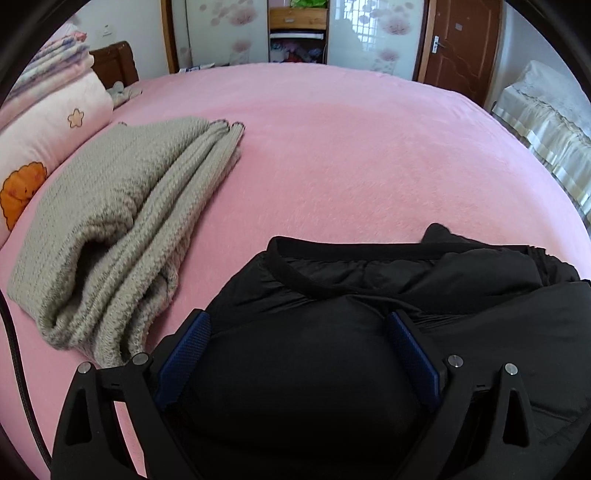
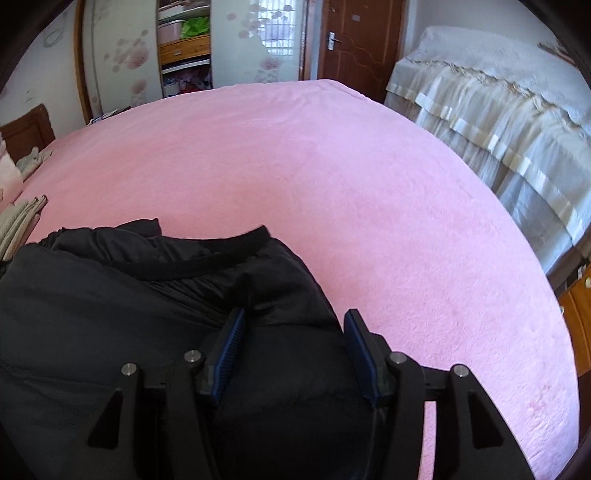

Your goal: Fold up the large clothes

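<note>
On a pink fleece-covered bed (image 1: 351,147), a folded beige knit sweater (image 1: 122,229) lies finished, while both the left gripper (image 1: 298,332) and right gripper (image 2: 293,332) pinch a bunched puffy black jacket (image 1: 406,280), seemingly half folded.

A home bedroom. A wide bed (image 1: 332,155) under a pink fleece sheet fills the near scene, with quilts (image 1: 48,96) stacked at its left. On the far wall stand a flower-patterned wardrobe (image 1: 225,33), open shelves (image 1: 297,37) and a brown door (image 1: 461,44); a lace-covered second bed (image 2: 498,110) sits right.
</note>
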A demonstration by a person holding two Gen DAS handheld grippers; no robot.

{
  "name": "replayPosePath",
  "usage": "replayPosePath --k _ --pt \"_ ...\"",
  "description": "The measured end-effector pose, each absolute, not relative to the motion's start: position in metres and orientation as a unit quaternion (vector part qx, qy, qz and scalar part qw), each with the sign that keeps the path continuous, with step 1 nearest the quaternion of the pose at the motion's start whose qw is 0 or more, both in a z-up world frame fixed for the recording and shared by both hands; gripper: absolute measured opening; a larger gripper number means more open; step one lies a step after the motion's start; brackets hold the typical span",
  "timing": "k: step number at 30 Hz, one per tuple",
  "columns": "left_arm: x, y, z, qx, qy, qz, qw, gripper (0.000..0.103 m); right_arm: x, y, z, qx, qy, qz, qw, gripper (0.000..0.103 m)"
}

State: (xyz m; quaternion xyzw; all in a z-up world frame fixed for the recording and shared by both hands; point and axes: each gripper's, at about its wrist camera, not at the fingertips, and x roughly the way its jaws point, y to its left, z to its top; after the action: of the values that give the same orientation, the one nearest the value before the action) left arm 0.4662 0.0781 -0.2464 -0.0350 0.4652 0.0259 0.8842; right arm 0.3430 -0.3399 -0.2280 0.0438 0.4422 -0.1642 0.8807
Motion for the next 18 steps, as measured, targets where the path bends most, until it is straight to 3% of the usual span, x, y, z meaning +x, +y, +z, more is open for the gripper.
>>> replayPosePath --k 18 --pt "0.461 0.073 -0.259 -0.011 0.468 0.058 0.882 0.102 0.335 -0.329 -0.237 0.049 0.438 -0.180 0.879 0.063"
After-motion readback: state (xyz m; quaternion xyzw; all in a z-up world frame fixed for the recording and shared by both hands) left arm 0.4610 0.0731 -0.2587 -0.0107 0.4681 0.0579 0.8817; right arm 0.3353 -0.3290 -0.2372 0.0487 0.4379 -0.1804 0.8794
